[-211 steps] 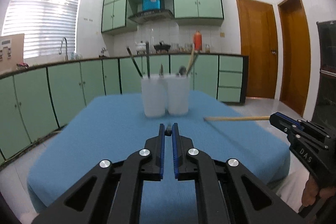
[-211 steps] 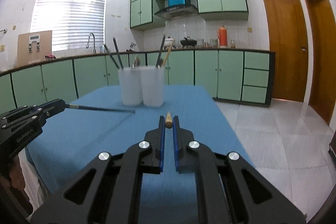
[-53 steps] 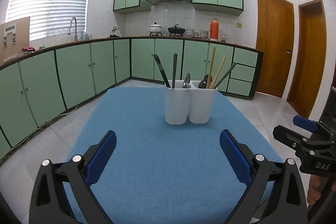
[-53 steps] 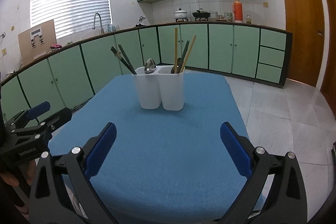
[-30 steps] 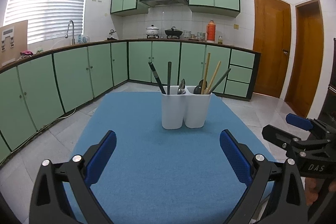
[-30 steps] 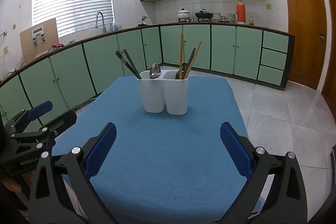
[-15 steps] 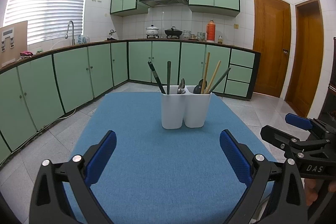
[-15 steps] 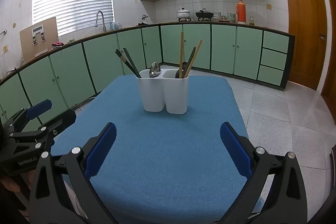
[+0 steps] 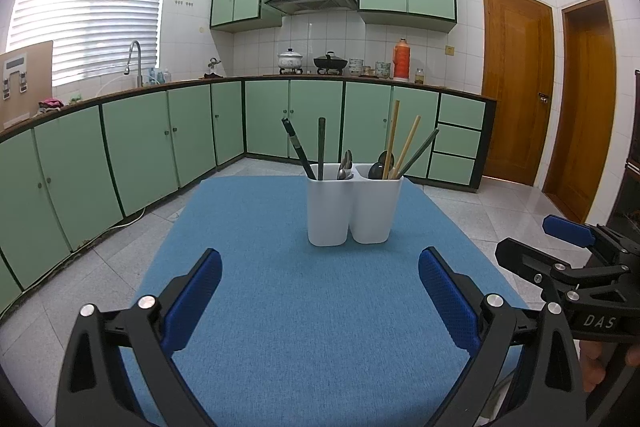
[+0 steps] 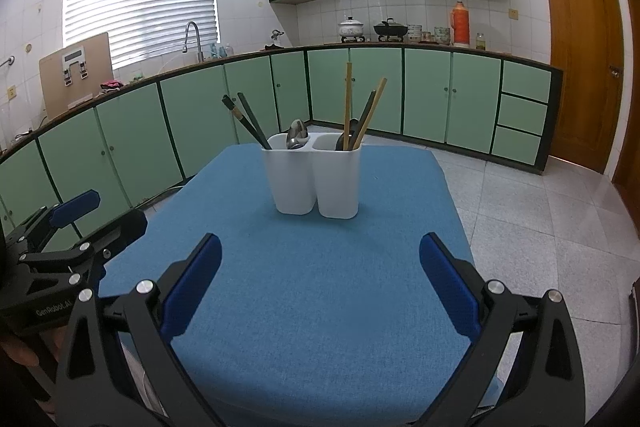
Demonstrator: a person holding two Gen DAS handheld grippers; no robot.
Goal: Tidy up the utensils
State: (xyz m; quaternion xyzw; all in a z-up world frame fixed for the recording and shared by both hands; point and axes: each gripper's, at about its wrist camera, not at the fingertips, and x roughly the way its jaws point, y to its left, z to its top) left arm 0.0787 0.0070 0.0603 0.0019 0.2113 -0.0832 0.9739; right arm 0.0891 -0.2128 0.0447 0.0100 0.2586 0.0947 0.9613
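A white two-compartment utensil holder (image 9: 352,211) stands upright on the blue table mat (image 9: 304,327). Its left compartment holds dark chopsticks (image 9: 298,149) and a metal spoon (image 9: 345,165). Its right compartment holds wooden chopsticks (image 9: 396,139), a dark spoon and a dark stick. The holder also shows in the right wrist view (image 10: 314,179). My left gripper (image 9: 320,291) is wide open and empty, well short of the holder. My right gripper (image 10: 320,279) is wide open and empty too. Each gripper shows at the edge of the other's view.
Green kitchen cabinets (image 9: 160,147) run along the back and left walls under a counter with pots and a red flask (image 9: 401,59). Wooden doors (image 9: 516,115) stand at the right. Tiled floor surrounds the table.
Seven seconds ago each gripper was shut on a chopstick; now both are open and empty and the chopsticks stand in the holder. Over the last second almost nothing has moved.
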